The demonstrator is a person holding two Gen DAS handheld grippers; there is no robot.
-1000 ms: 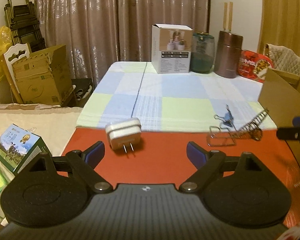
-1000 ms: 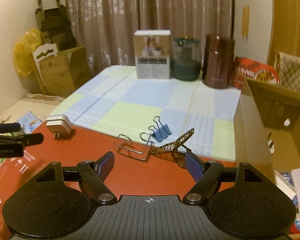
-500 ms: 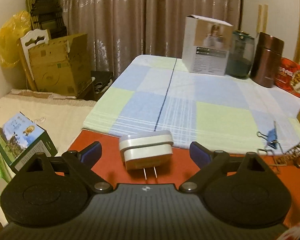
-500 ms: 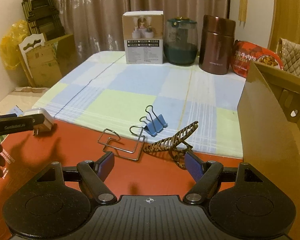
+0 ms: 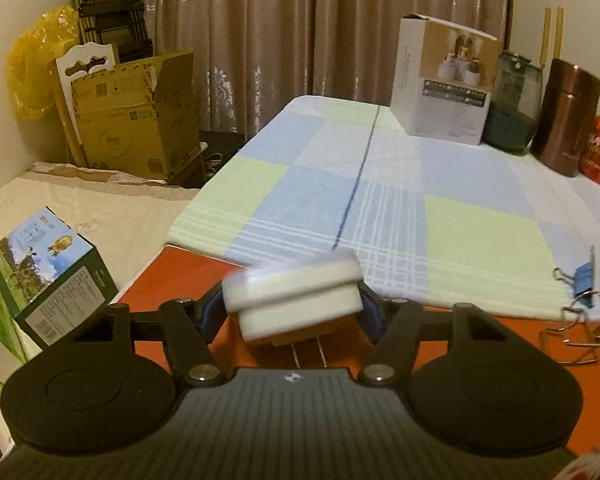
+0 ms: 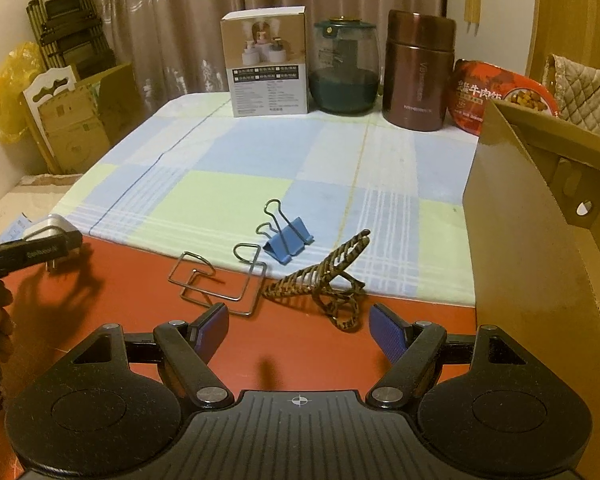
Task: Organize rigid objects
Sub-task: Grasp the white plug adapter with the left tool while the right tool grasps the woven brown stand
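A white plug adapter [image 5: 296,296] sits tilted and blurred between the blue pads of my left gripper [image 5: 292,312], prongs pointing back at the camera. The jaws are closing and both pads touch its sides. In the right wrist view the same adapter [image 6: 50,226] shows at the far left behind the left gripper [image 6: 28,254]. My right gripper [image 6: 298,332] hangs open over the red surface [image 6: 140,320] with nothing between its fingers. Just beyond it lie a brown woven hair clip [image 6: 324,280], a bent wire clip [image 6: 220,280] and a blue binder clip [image 6: 290,238].
An open cardboard box [image 6: 532,240] stands at the right. On the checked cloth [image 6: 260,168] at the back are a white carton [image 6: 268,68], a glass jar [image 6: 344,68], a brown flask [image 6: 416,72] and a red food bowl [image 6: 492,96]. A green carton [image 5: 48,264] lies to the left.
My left gripper moved forward and down to the plug adapter and closed its jaws around it; the adapter now sits tilted between them. The right gripper came slightly closer to the clips, still open.
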